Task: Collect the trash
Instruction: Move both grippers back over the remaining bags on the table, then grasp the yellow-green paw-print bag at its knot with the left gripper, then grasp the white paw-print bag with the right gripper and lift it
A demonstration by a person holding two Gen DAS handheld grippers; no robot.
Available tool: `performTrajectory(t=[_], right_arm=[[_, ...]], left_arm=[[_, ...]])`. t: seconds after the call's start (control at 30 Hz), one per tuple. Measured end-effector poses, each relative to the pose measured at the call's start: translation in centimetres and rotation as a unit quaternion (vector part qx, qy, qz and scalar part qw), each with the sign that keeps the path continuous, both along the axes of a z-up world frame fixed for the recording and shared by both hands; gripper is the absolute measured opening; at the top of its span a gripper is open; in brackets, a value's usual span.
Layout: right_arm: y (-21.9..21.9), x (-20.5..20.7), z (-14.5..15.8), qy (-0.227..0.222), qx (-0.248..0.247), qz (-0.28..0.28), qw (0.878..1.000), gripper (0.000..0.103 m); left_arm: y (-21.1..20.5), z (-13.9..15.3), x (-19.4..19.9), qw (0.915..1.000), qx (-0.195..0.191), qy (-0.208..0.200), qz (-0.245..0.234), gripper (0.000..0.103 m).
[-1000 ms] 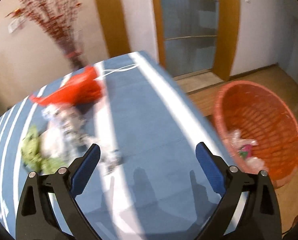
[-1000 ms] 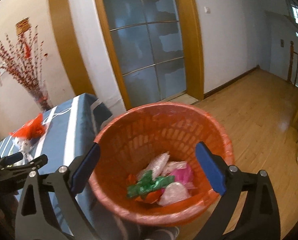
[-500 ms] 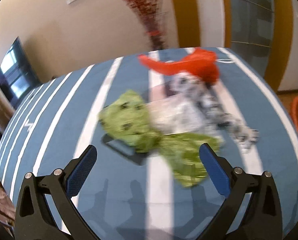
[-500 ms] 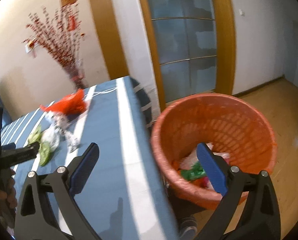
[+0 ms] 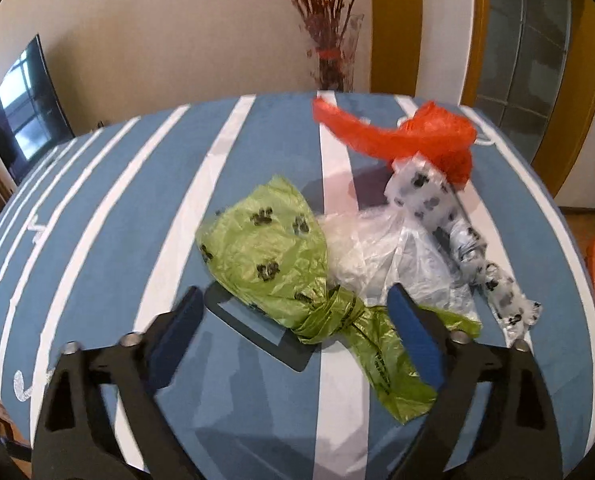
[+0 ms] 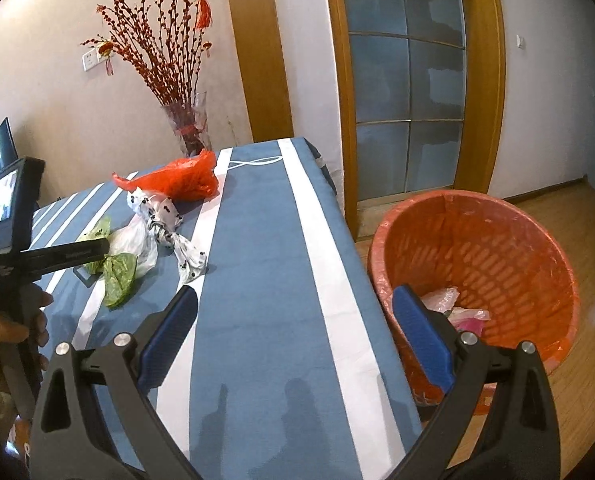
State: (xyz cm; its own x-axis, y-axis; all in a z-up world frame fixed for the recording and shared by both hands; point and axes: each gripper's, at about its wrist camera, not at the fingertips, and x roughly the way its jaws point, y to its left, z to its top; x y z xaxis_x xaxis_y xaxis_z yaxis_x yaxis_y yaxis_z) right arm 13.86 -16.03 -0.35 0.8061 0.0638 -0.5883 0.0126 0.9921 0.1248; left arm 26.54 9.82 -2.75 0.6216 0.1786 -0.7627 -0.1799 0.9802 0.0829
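right wrist only: orange basket [image 6: 497, 240] w/ trash beside table [image 6: 257, 280].

I see a lime-green paw-print plastic bag [image 5: 265, 248], a white black-spotted plastic bag [image 5: 437, 200], a crumpled orange-red plastic bag [image 5: 429, 136] and a blue white-striped tablecloth [image 5: 137, 216].

Background items, non-task
Vase [image 6: 189, 128] of red branches [image 6: 161, 36] beyond tabletop's far edge; striped blue cloth [image 5: 109, 216] covers table; TV [image 5: 25, 108] far left; glass door [image 6: 407, 80] on right; wood floor [image 6: 577, 220].
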Motion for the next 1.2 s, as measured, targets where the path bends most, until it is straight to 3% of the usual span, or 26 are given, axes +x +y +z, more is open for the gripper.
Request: performTrajectory(t=[0.27,0.57,0.7,0.83,1.1,1.2], right_arm=[[-0.3,0.1,-0.3,0.006,0.004,0.000,1.000,0.096],[0.8,0.4,-0.2,0.003,0.004,0.013,1.000,0.096],[1.8,0.9,0.1,0.001,0.004,0.028,1.000,0.096],[3.3,2.0,0.6,-0.004,0.002,0.047,0.999,0.096],[6.5,6.3,0.7,0.008,0.021,0.089,0.996,0.095],[7.8,8.7,0.2,0.030,0.036,0.106,0.993,0.081]], left_arm=[[1.0,-1.4,-0.9,0.9996,-0.016,0.023,0.007,0.059],[4.6,-1.4,-1.3,0.9993,-0.022,0.024,0.018,0.056],[5.7,-1.4,-1.3,0.9986,-0.049,0.020,0.003,0.037],[6.0,-1.3,-1.4,0.9985,-0.051,0.014,-0.011,0.028],[7.2,-0.9,-1.1,0.9989,-0.038,-0.006,-0.028,0.025],[7.7,-0.6,-1.1,0.9988,-0.037,-0.014,-0.028,0.025]])
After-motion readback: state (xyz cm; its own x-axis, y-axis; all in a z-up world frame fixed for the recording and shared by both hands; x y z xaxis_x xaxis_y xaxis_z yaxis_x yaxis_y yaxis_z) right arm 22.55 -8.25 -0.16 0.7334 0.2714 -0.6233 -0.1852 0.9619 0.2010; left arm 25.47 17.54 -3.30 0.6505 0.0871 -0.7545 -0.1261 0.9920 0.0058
